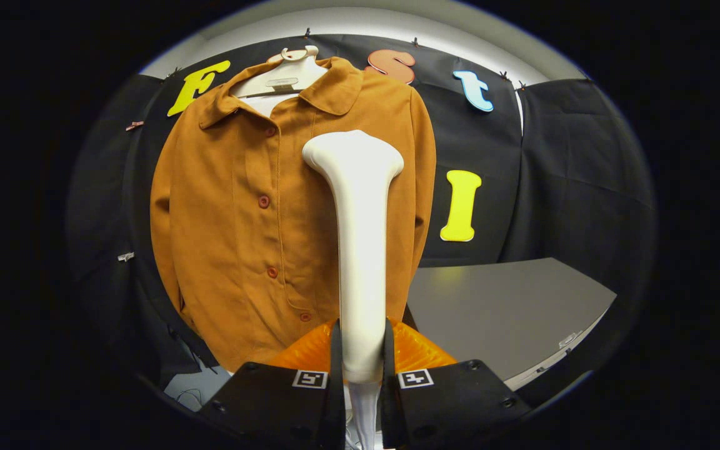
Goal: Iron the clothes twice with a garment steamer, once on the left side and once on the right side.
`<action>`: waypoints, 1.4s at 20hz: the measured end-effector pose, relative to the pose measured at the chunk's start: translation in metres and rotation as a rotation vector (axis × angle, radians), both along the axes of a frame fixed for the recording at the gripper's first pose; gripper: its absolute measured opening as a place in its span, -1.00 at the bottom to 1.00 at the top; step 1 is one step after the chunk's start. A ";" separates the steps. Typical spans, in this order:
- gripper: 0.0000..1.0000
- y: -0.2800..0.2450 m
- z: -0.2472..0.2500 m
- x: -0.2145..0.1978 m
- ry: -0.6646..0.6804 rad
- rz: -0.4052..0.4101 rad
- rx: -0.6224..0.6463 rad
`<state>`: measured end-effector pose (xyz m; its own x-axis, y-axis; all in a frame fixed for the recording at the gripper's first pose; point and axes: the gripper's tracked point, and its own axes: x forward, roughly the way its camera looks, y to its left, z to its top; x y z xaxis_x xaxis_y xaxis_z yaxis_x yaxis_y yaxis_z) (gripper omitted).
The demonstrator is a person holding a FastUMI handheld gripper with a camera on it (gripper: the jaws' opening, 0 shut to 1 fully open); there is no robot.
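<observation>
A mustard-brown buttoned shirt (241,219) hangs on a white hanger (285,72) against the booth wall. My gripper (362,359) is shut on the handle of a white garment steamer (360,237), both fingers pressing its sides. The steamer rises straight up from between the fingers. Its flared head (354,156) is in front of the shirt's right half, just right of the button line and below the collar. Whether the head touches the cloth cannot be told.
A grey table (510,312) lies to the right of the shirt, its edge running toward the fingers. Black cloth walls stand behind and on both sides. Something white with a cord lies low, left of the fingers (194,387).
</observation>
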<state>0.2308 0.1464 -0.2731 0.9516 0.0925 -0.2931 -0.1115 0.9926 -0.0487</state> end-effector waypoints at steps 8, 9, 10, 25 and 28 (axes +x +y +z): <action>-0.48 0.001 -0.066 -0.021 0.139 -0.009 -0.025; -0.48 0.002 -0.076 -0.023 0.160 -0.008 -0.027; -0.48 0.002 -0.084 -0.026 0.181 -0.010 -0.025; -0.48 -0.007 -0.113 -0.078 0.270 -0.027 0.009; -0.48 -0.009 -0.097 -0.090 0.241 -0.031 0.028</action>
<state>0.1406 0.1376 -0.3705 0.8572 0.0754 -0.5095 -0.0857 0.9963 0.0033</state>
